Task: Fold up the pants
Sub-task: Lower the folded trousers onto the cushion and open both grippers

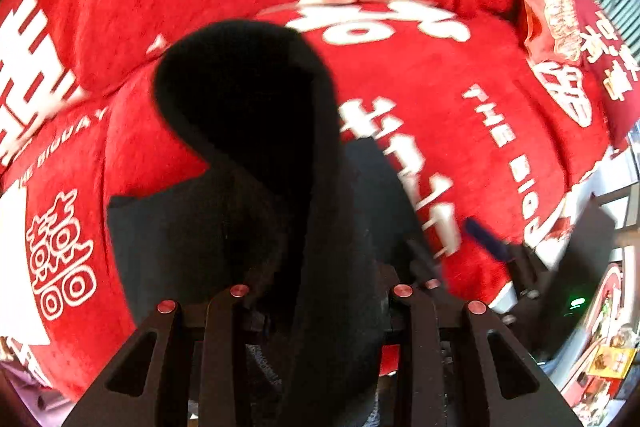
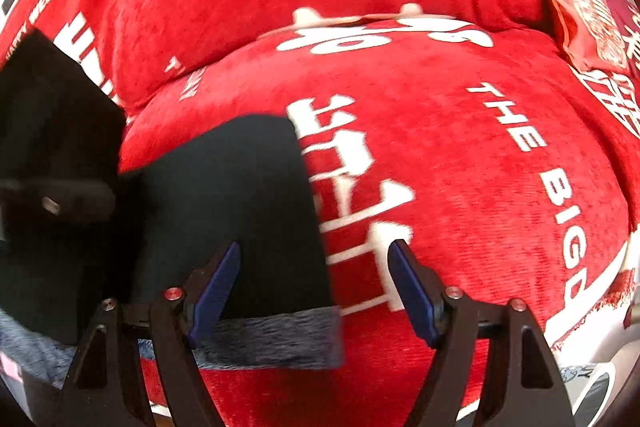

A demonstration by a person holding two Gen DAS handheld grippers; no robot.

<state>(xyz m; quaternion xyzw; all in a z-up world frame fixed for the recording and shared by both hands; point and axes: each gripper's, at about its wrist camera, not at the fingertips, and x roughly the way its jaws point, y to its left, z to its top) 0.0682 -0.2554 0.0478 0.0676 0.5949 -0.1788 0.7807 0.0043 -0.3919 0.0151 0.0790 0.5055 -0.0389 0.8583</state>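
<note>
The pants (image 2: 224, 211) lie on the blanket (image 2: 460, 167), the pillow (image 2: 588, 7) far behind them to the right, the right gripper (image 2: 316, 287) over their right edge.

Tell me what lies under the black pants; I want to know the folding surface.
Under the black pants lies a red blanket with white lettering. A grey fleecy strip shows along their near edge. Whatever sits directly beneath the cloth is covered.

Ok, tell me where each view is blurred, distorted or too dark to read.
Left wrist view: the black pants fill the centre as a featureless dark mass hiding the tongs' tips, and the blanket lettering smears. Right wrist view: sharper, with slight smear around the white characters and fisheye bulging the blanket.
</note>
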